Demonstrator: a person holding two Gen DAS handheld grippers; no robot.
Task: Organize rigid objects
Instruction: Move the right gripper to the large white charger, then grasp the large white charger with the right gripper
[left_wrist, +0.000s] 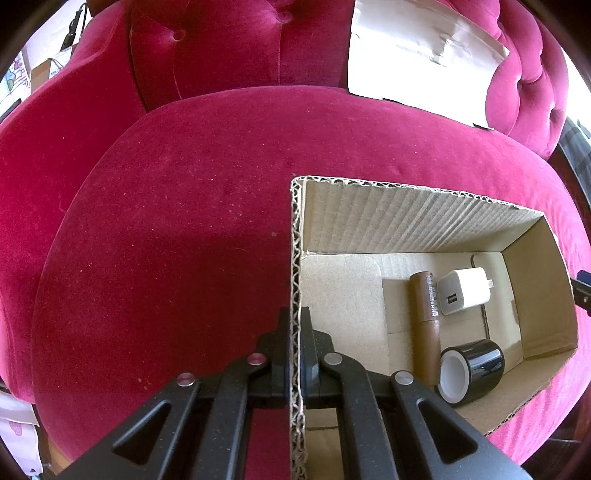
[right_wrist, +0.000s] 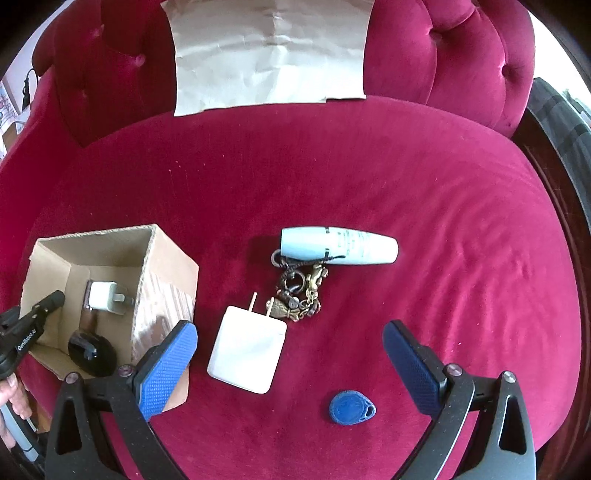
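My left gripper (left_wrist: 294, 343) is shut on the left wall of an open cardboard box (left_wrist: 295, 236) that sits on a crimson velvet seat. Inside the box lie a brown tube (left_wrist: 424, 325), a small white USB charger (left_wrist: 465, 290) and a black tape roll (left_wrist: 471, 369). In the right wrist view my right gripper (right_wrist: 290, 350) is open above the seat, its blue pads (right_wrist: 166, 369) wide apart. Between them lies a large white charger (right_wrist: 247, 354). A blue key fob (right_wrist: 351, 408) lies nearer to me, brass keychain charms (right_wrist: 303, 295) and a pale blue tube (right_wrist: 338, 245) lie beyond. The box (right_wrist: 164, 273) stands to the left.
A crumpled sheet of brown paper (right_wrist: 269, 51) leans on the tufted backrest (right_wrist: 461, 55). A hand (right_wrist: 13, 398) holds the left gripper's handle at the left edge of the right wrist view. Dark wooden trim (right_wrist: 554, 177) borders the seat on the right.
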